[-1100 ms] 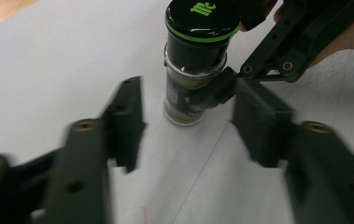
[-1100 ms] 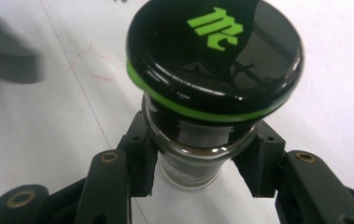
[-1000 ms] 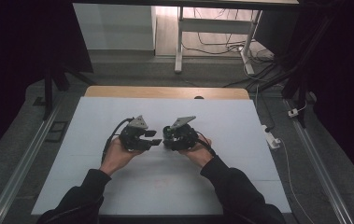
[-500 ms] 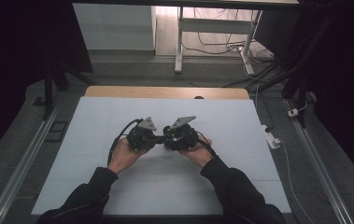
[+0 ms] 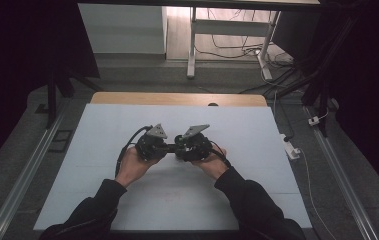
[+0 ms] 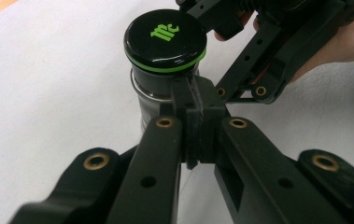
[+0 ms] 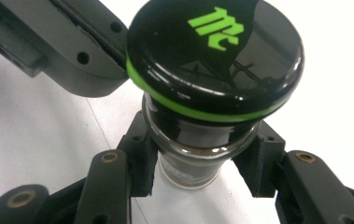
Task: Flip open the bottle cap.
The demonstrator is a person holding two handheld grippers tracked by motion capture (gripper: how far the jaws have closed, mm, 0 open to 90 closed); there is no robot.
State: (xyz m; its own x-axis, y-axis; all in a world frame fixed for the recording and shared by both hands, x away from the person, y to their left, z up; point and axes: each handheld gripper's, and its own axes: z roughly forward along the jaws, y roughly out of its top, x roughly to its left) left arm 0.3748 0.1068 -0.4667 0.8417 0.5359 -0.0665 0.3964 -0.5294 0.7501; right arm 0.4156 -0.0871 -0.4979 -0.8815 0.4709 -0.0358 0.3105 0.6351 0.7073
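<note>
- As of now, L gripper point(image 6: 195, 100) jaws have just closed, empty, tips shut just beside the jar point(image 7: 191, 154); it sat further left a sec ago.
- R gripper point(image 7: 195, 161) clamps jar's glass body, upright at mid-table point(image 5: 102, 200); lid point(image 6: 165, 39) on.
- Contents, base contact: hard to tell.
</note>
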